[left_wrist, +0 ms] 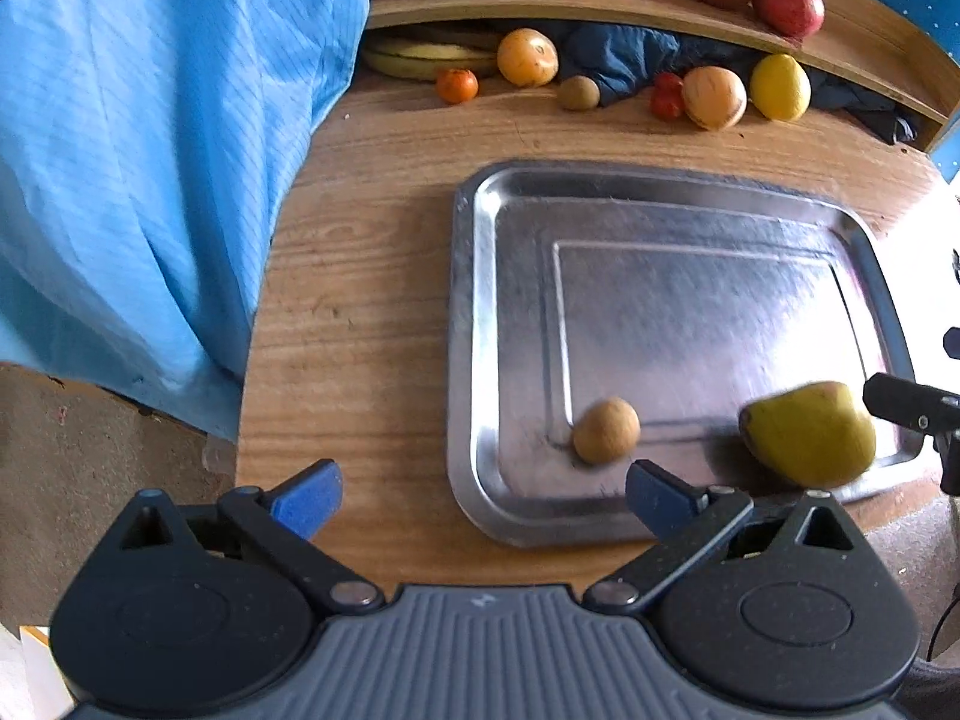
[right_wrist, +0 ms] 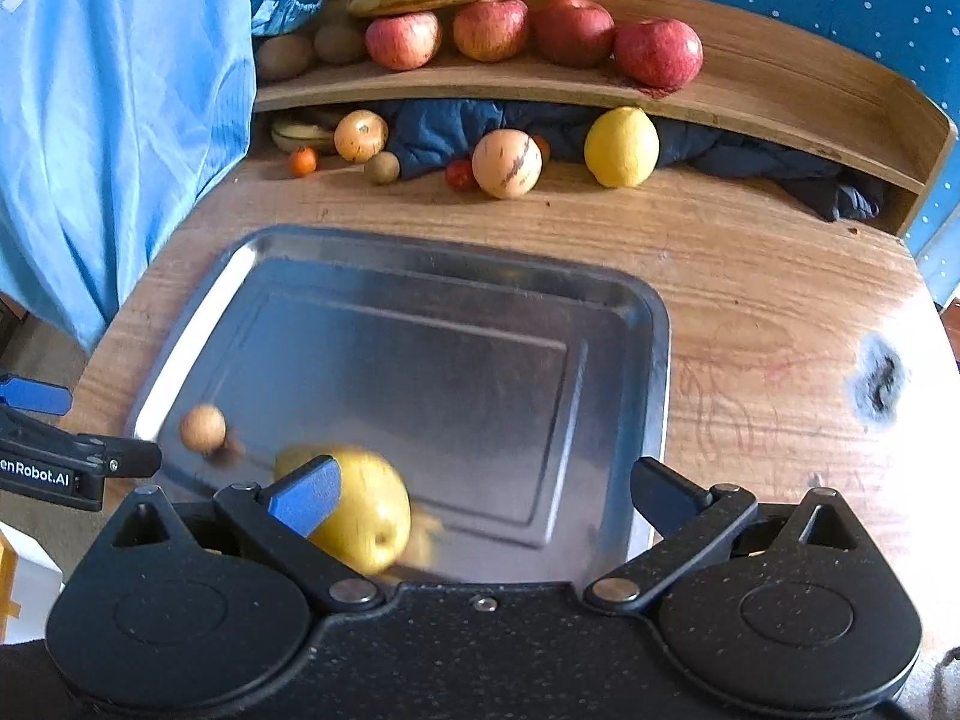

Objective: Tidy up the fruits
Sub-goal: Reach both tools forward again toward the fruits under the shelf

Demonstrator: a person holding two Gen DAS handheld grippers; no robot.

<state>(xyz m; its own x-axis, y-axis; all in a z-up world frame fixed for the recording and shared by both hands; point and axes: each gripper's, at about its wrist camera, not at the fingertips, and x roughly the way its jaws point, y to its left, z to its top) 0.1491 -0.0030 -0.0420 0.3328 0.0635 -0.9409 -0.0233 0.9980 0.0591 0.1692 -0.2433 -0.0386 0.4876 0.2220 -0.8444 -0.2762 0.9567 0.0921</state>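
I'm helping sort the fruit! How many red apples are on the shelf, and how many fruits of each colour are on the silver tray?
Red apples on the shelf: 4
Small brown fruit on the tray: 1
Yellow-green fruit on the tray: 1
Total: 6

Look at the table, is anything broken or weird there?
Yes. The wooden table has a dark scorched-looking blotch near its right edge, with faint scribbles beside it. On the metal tray, the yellow-green fruit and the small brown fruit look blurred, as if rolling. No fruit looks damaged.
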